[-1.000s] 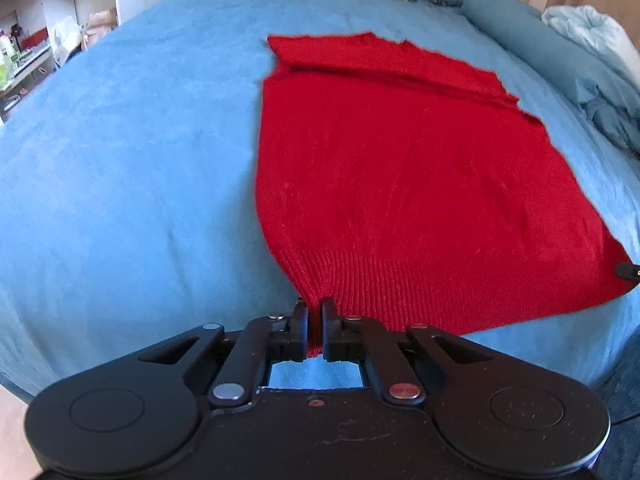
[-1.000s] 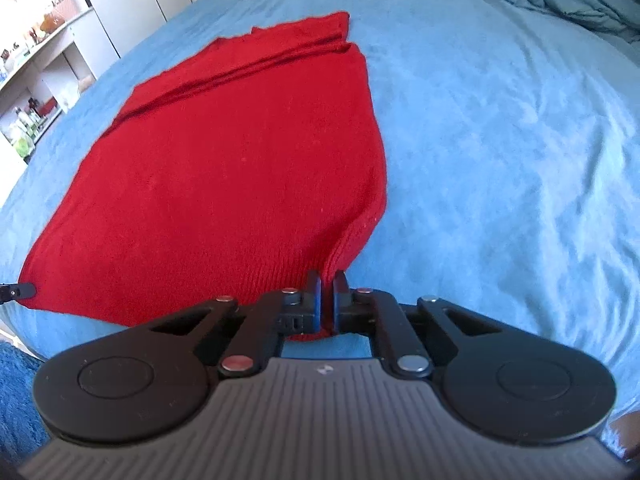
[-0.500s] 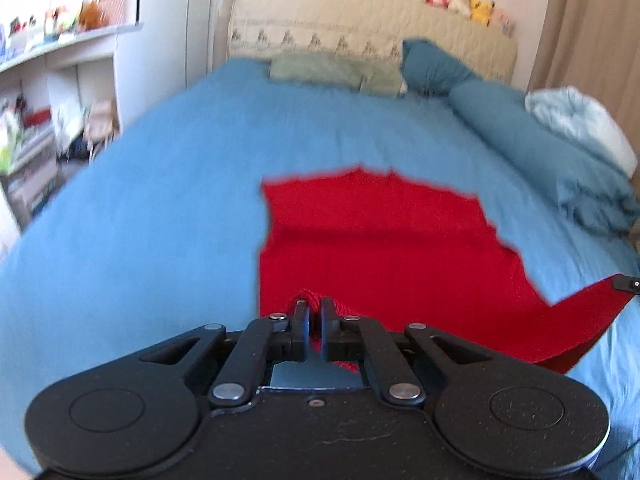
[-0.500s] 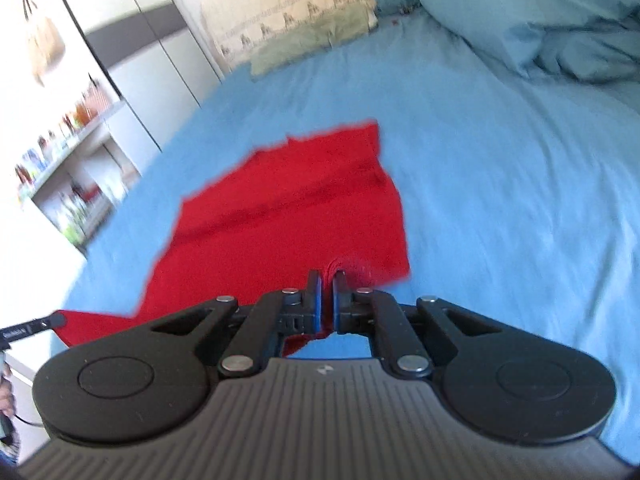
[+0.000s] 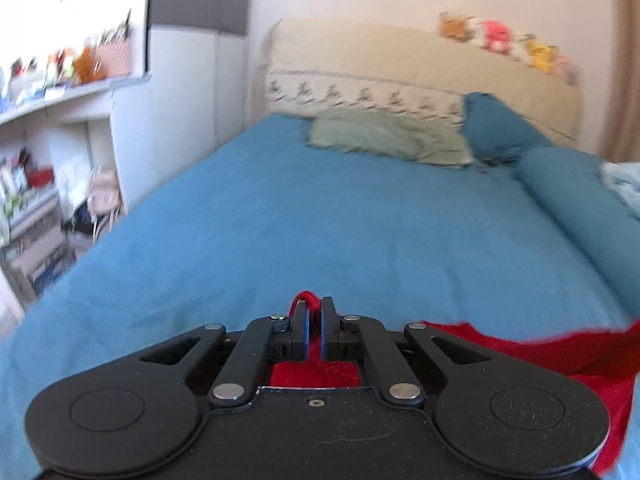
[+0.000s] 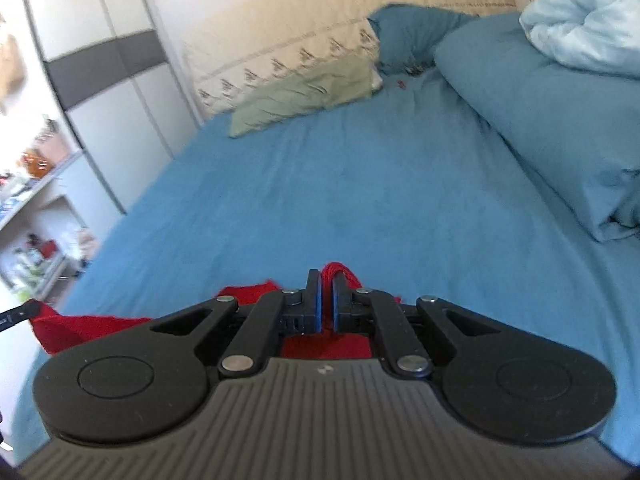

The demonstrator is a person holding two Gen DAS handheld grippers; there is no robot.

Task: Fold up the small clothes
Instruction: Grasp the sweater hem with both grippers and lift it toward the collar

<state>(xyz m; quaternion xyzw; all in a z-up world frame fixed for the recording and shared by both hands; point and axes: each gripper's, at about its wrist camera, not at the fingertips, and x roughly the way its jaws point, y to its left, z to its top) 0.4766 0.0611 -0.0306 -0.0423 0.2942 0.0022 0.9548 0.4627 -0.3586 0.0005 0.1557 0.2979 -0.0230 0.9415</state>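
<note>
Sweater (image 5: 540, 354) in red knit is pinched by both tools: left tool (image 5: 314, 308) and right tool (image 6: 326, 280) each clenched on a bunched edge above the blue bed (image 5: 320, 216). Only the left view shows plush toys (image 5: 496, 36); only the right shows the pale duvet (image 6: 580, 16).

A bed (image 5: 320, 220) with a blue cover fills the room, its cream headboard (image 5: 400, 64) against a pale wall. Green pillow (image 5: 384, 136) and blue pillow (image 5: 496, 128) lie at its head. White shelves (image 5: 48, 120) and a wardrobe (image 6: 116, 92) stand left.
</note>
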